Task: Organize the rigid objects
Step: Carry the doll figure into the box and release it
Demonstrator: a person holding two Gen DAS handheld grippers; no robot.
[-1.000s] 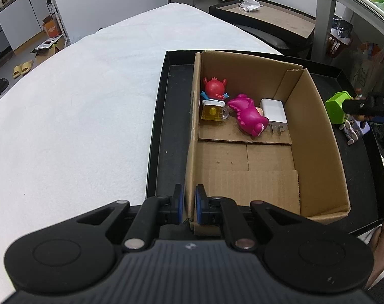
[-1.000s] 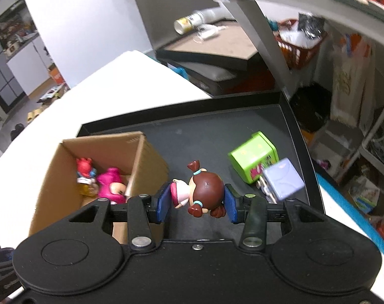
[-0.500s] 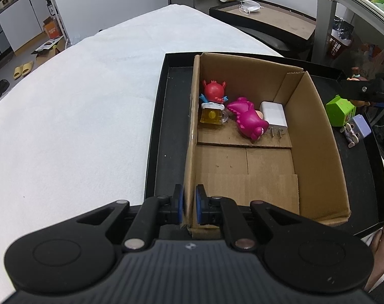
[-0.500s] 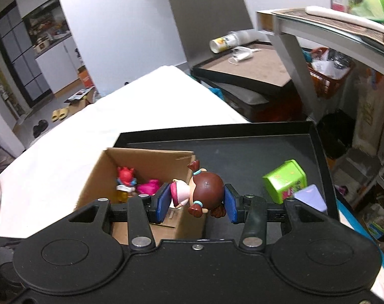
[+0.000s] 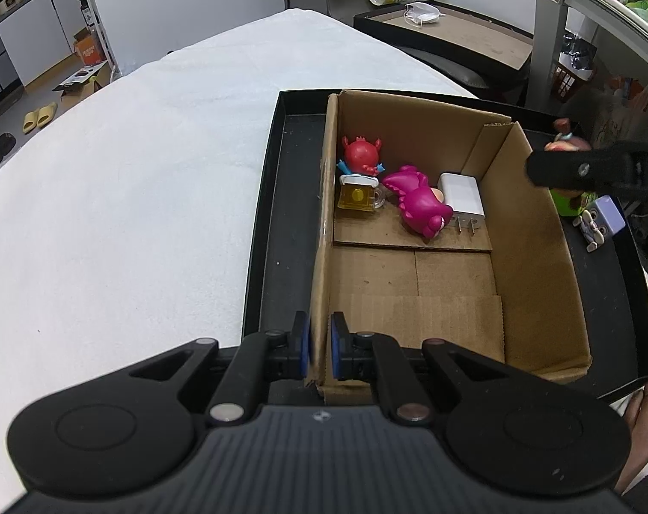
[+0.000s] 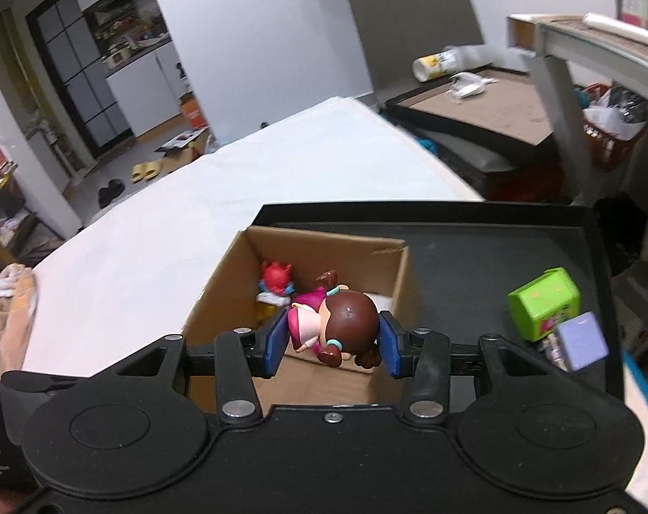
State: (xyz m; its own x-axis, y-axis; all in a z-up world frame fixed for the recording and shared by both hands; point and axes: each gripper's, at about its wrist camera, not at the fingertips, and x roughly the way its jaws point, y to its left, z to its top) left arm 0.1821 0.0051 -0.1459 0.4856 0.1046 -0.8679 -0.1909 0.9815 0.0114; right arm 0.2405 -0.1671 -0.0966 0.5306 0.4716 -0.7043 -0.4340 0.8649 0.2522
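Note:
My left gripper (image 5: 319,352) is shut on the near left wall of the cardboard box (image 5: 322,231), which stands in a black tray (image 5: 272,231). Inside the box lie a red figure (image 5: 360,155), a yellow mug toy (image 5: 357,196), a magenta toy (image 5: 418,205) and a white charger (image 5: 462,195). My right gripper (image 6: 330,342) is shut on a brown-haired doll (image 6: 345,321) and holds it above the box's right side (image 6: 403,282); it also shows in the left wrist view (image 5: 581,169).
A green cube (image 6: 544,302) and a lilac cube toy (image 6: 578,340) lie on the tray right of the box. The tray sits on a white table (image 5: 131,197). A second tray (image 6: 474,107) with a cup stands behind.
My right gripper has risen and moved left with the doll, from over the tray to above the box's right side. My left gripper has kept its hold on the box wall.

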